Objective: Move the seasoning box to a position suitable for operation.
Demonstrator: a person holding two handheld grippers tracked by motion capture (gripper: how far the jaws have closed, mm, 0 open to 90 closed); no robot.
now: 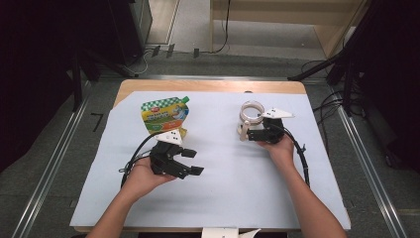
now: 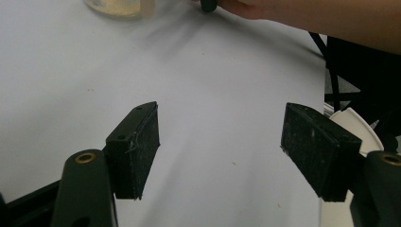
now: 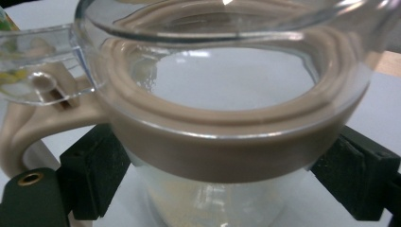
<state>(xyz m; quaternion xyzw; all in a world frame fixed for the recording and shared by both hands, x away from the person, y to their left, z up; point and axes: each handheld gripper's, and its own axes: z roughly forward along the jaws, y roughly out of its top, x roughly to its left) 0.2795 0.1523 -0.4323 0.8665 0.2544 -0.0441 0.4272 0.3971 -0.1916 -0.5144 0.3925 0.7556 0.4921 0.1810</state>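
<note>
Your right gripper (image 1: 246, 133) sits at the far right part of the tabletop (image 1: 237, 173), up against the clear glass pitcher (image 1: 252, 113). In the right gripper view the pitcher (image 3: 213, 123) stands between the two black fingers (image 3: 92, 172), its beige band and beige handle right in front of the lens. The pads flank the glass body on both sides; whether they actually press on it is hard to call from here, since the band hides the contact line, so I cannot tell if you are gripping it or just bracketing it. The pitcher stands upright on the white sheet covering the tabletop, rim up, with a clear lid flap tilted off to the handle side.

Your left gripper (image 1: 195, 161) rests low over the near left part of the sheet, held in your left hand (image 1: 143, 176). In the left gripper view its fingers (image 2: 135, 151) stand wide apart with bare white sheet between them, gripping nothing. They point across toward your right forearm, with the pitcher base at the top edge.

Just beyond the left gripper stands a green and yellow spouted pouch (image 1: 165, 115), upright, cap at its top right corner. It is well apart from the pitcher, and neither gripper touches it.
</note>
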